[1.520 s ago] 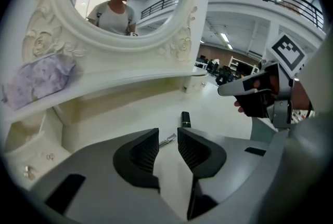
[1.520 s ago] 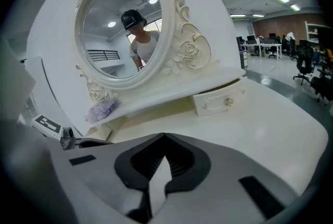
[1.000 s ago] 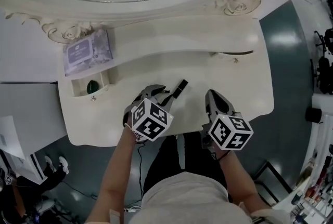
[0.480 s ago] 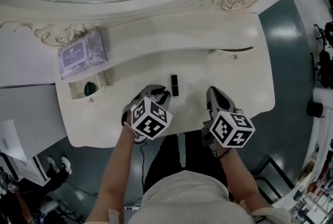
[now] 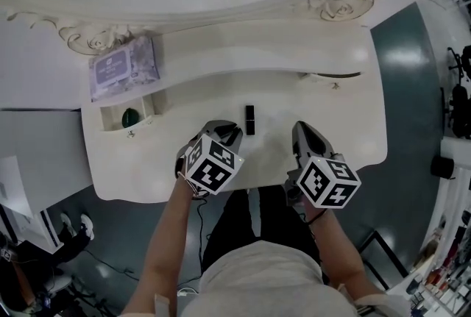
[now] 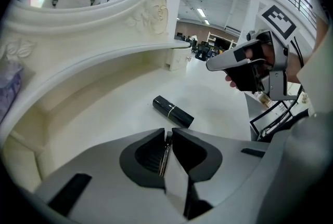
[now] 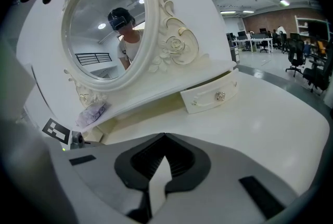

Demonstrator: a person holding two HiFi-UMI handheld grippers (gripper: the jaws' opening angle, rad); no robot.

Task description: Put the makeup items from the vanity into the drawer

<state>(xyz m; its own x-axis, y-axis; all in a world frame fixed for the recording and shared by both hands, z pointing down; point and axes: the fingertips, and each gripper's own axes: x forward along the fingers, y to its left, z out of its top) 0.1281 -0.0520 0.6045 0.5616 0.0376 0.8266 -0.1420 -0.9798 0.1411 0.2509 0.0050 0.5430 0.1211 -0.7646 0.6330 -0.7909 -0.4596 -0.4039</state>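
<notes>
A black lipstick tube (image 5: 250,119) lies on the white vanity top (image 5: 346,117), just beyond my left gripper (image 5: 227,130). In the left gripper view the tube (image 6: 173,112) rests a little ahead of that gripper's tips (image 6: 167,136). Its jaws have just been closing; they now stand together with nothing between them. My right gripper (image 5: 300,130) hovers to the right of the tube, shut and empty (image 7: 164,137). The small left drawer (image 5: 118,124) stands open with a green item (image 5: 130,117) inside.
A purple wipes pack (image 5: 124,69) lies on the ledge at the back left. A right-hand drawer (image 7: 210,94) with a crystal knob is slightly pulled out. The oval mirror (image 7: 104,25) rises behind. The vanity's front edge (image 5: 147,194) runs just under my hands.
The lipstick stood slanted at the left gripper's tips a second ago; it now lies straight on the top, slightly further left. The left jaws have narrowed. The right gripper kept still.
</notes>
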